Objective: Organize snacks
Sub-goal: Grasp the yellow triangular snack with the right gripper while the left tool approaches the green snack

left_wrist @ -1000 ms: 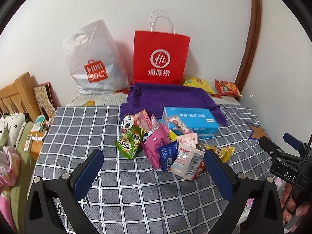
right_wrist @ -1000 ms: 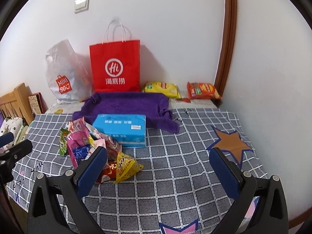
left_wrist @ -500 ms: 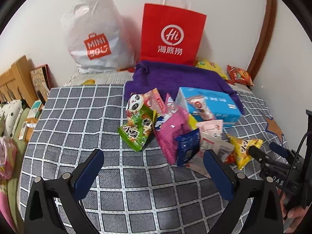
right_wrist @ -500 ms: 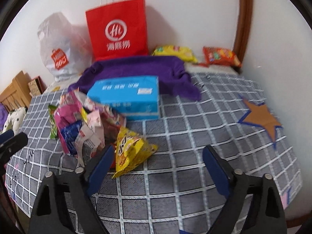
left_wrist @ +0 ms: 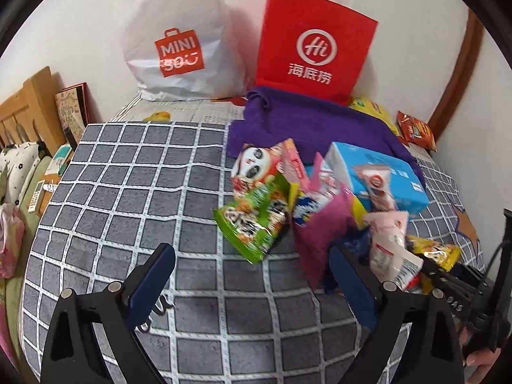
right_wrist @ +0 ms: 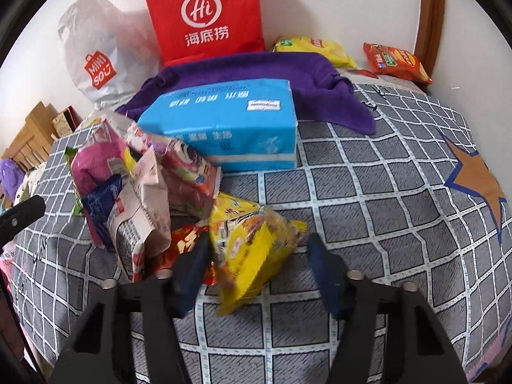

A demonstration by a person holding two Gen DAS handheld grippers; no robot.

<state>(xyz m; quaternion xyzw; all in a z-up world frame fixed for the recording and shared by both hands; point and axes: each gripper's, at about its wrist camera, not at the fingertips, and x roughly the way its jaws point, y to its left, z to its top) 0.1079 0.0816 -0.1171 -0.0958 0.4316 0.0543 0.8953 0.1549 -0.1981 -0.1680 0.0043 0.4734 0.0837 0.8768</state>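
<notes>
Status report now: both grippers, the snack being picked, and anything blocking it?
Right gripper closing around yellow snack packet, pads not yet pressing. Left gripper open, empty. Red packet crowds the left finger.

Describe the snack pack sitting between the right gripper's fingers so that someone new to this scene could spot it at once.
Find the big blue tissue pack lying on the grey checked cover. At the near edge of the snack heap in front of it lies the yellow packet, between the fingers of the right gripper, whose jaws have just been closing. It is the heap's only bright yellow pack.
</notes>
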